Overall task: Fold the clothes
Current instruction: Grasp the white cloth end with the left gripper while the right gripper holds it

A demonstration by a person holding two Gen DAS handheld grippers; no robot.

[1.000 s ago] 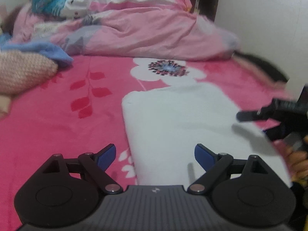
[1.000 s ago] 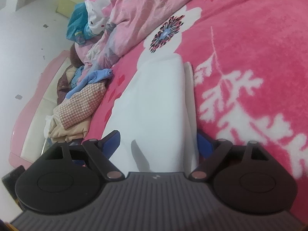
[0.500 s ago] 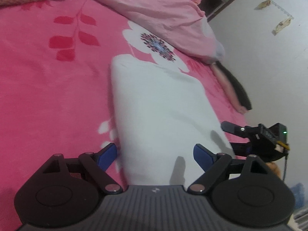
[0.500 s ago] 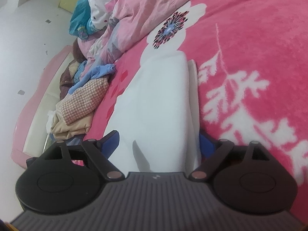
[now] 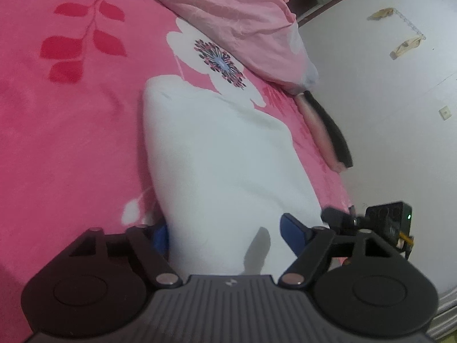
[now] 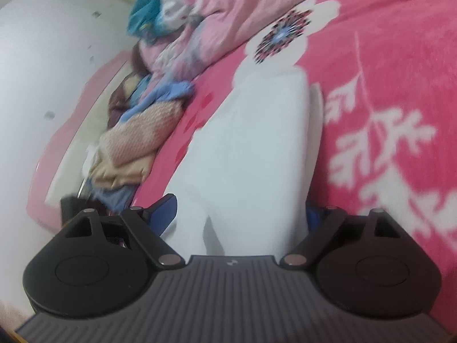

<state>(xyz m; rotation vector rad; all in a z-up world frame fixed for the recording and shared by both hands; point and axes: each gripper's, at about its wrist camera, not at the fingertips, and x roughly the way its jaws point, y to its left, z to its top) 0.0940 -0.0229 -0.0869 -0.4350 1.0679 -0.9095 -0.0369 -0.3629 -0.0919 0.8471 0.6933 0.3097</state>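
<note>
Now the left gripper (image 5: 228, 234) straddles the near end of the folded white garment (image 5: 222, 154), its fingers (image 5: 291, 228) having just been closing yet apart, the cloth between them. It lies on the pink flowered bed (image 5: 71, 131). Further right, the right gripper (image 6: 241, 208) flanks the same garment (image 6: 248, 154), fingers (image 6: 164, 210) wide (one half hidden behind cloth).

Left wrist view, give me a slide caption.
Left gripper closing around the near end of a folded white garment on a pink blanket.
</note>
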